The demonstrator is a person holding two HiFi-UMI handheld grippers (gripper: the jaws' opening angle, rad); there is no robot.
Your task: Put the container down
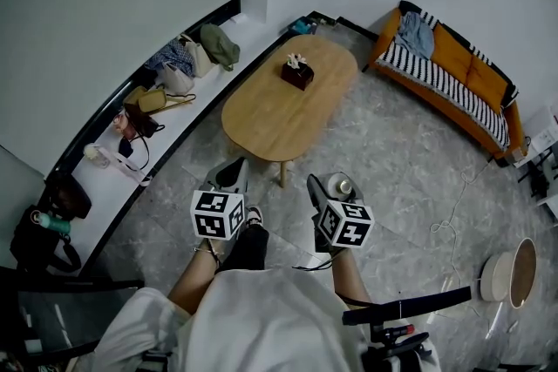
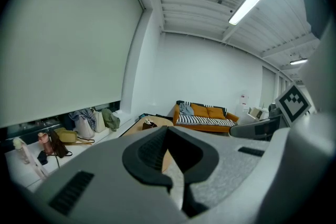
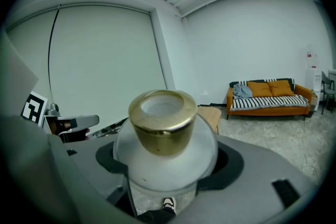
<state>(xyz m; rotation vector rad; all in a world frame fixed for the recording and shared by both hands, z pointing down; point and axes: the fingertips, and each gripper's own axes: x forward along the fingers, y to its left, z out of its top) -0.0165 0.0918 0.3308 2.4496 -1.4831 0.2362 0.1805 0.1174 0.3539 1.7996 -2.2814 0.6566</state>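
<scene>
Two handheld tools are counted in a white room, the left tool [image 1: 230, 176] and the right tool [image 1: 327, 187]. There is one gold-capped container [image 3: 165, 139], one oval wooden desk [image 1: 279, 113] carrying one dark box [image 1: 297, 72], and one orange sofa [image 1: 458, 70].

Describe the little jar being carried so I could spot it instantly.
Start at the oval light wooden table; just short of its near end is the right hand-held gripper. Clamped in it is a round frosted white jar, and its shiny gold collar matches nothing nearby.
</scene>
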